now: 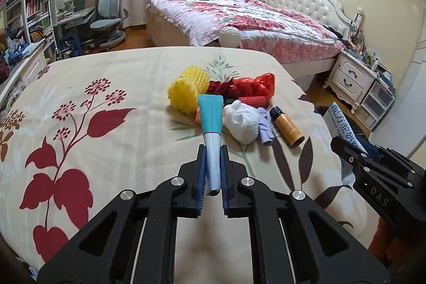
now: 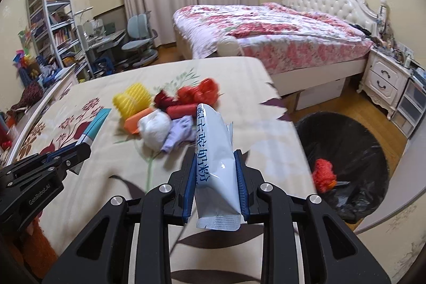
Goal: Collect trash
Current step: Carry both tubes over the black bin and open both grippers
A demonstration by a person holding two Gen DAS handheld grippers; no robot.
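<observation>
Left gripper (image 1: 212, 151) was clamped on a teal-and-white tube (image 1: 211, 124), held above the bedspread (image 1: 106, 151). Right gripper (image 2: 215, 159) was clamped on a white sachet (image 2: 213, 151) w/ blue print. Trash pile (image 1: 226, 100) lay mid-bedspread: yellow foam net (image 1: 186, 89), red bag (image 1: 247, 87), white wad (image 1: 239, 121), brown bottle (image 1: 287, 127). Black-lined bin (image 2: 346, 151) stood on the floor just right of the bedspread edge, red scrap (image 2: 323, 173) inside.

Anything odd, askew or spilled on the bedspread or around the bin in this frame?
Nothing spilled or damaged. The trash pile still sits loose on the bedspread, the brown bottle lying on its side. The lined bin stands upright with red scrap inside.
</observation>
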